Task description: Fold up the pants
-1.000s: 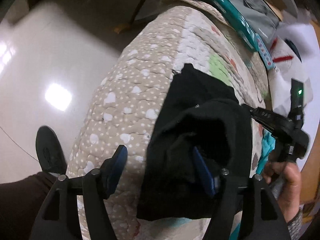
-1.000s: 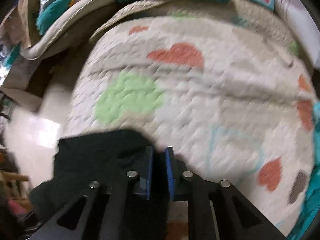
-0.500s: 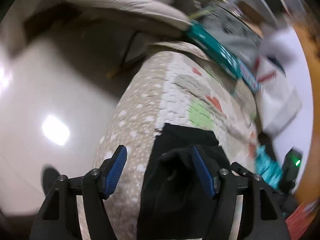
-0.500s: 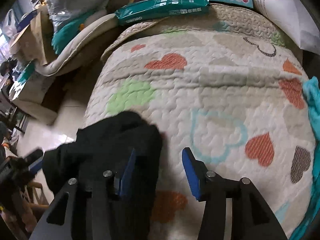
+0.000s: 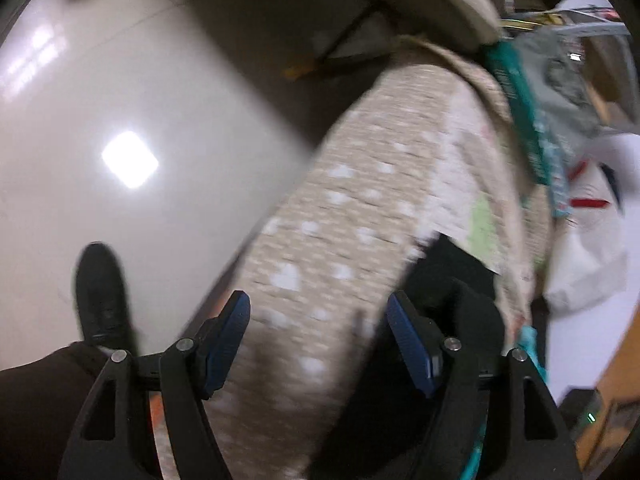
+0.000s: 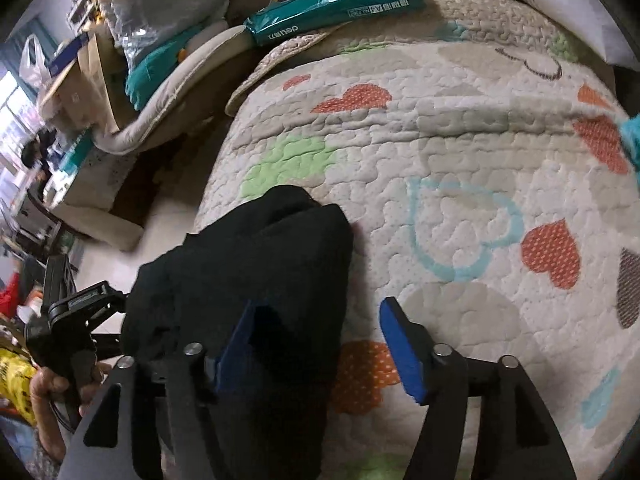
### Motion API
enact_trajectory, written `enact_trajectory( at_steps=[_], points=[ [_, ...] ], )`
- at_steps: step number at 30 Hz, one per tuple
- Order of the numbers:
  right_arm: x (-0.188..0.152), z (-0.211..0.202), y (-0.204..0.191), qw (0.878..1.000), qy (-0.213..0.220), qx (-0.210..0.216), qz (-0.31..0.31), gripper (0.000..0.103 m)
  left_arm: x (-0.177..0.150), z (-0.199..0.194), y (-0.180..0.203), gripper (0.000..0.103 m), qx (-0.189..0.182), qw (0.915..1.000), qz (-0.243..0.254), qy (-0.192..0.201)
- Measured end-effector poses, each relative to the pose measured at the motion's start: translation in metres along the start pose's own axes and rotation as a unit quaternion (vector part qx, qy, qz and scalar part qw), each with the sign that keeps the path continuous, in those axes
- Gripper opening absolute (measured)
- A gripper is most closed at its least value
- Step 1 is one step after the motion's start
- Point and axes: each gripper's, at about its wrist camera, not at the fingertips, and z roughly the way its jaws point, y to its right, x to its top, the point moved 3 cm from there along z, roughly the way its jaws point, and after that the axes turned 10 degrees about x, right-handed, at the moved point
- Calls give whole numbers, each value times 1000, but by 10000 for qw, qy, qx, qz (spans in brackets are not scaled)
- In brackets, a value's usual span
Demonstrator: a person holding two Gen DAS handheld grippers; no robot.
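Note:
The black pants (image 6: 256, 280) lie folded in a thick bundle at the left edge of the heart-patterned quilt (image 6: 460, 152). My right gripper (image 6: 316, 340) is open above the bundle's right edge, its left finger over the cloth and its right finger over bare quilt. It holds nothing. In the blurred left wrist view the pants (image 5: 460, 304) show behind the right finger. My left gripper (image 5: 318, 340) is open and empty over the quilt's dotted side (image 5: 328, 264). The left gripper also shows in the right wrist view (image 6: 76, 320), held in a hand beside the bundle.
A green paper pack (image 6: 332, 0) lies at the quilt's far edge. Bags, boxes and cushions (image 6: 132, 52) are piled at the back left. The shiny floor (image 5: 128, 140) and my shoe (image 5: 100, 292) lie left of the bed. A white bag (image 5: 588, 248) sits at right.
The right gripper opened and let go of the pants, which now rest on the quilt. The left gripper swung left, off the bundle, toward the side of the bed.

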Motion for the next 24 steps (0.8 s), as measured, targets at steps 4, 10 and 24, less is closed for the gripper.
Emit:
enact_trajectory(
  at_steps=[4,10,24],
  points=[
    [-5,4,7,9993,-6,233,302,75,-13,6,23,71,-472,9980,395,-115],
    [-9,6,19,9968,39,467,654,79,-24,-3,41,71,-932,9943,520,84],
    [-18,9,28,9943,142,598,873,87,-31,-29,63,71,274,9811,1554,1125]
  ],
)
